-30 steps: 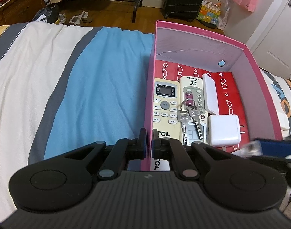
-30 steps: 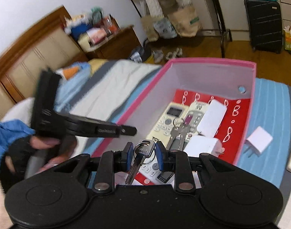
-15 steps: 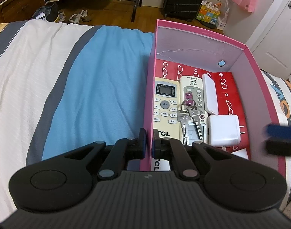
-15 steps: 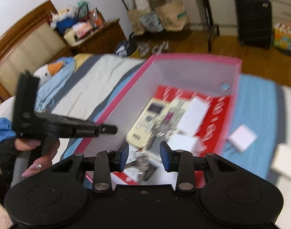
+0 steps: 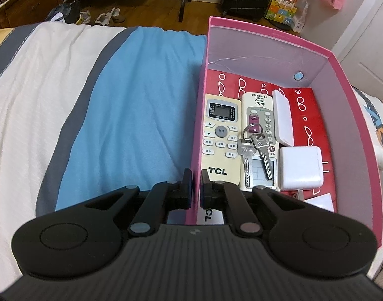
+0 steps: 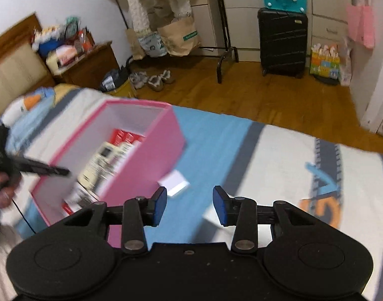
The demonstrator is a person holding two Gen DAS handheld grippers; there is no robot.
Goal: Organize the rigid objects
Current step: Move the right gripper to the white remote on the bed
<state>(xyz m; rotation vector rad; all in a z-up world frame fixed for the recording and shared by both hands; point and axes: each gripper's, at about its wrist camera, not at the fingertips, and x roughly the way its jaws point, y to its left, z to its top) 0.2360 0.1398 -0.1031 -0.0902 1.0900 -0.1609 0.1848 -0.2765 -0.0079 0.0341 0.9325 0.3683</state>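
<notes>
A pink box (image 5: 266, 32) lies on the bed, and my left gripper (image 5: 196, 190) is shut on its left wall. Inside lie a TCL remote (image 5: 221, 135), a second remote (image 5: 259, 110), a key bunch (image 5: 254, 150), a white charger (image 5: 300, 168) and a flat white case (image 5: 283, 118). My right gripper (image 6: 189, 205) hovers over the blue stripe to the right of the box (image 6: 146, 165), its jaws opening with nothing between them. A small white adapter (image 6: 175, 183) lies on the bed just beyond its left finger. Another white object (image 6: 211, 219) is partly hidden behind the right finger.
The striped bedcover (image 5: 116, 115) spreads left of the box. A person's hand (image 6: 0, 188) holds the left gripper. Beyond the bed edge are wooden floor, shoes (image 6: 153, 79), a black suitcase (image 6: 283, 42), a clothes-rack foot (image 6: 224, 60) and a nightstand (image 6: 88, 65).
My right gripper let go of the keys over the box, opened, and swung right to the blue stripe outside it. The left gripper kept its hold on the box wall.
</notes>
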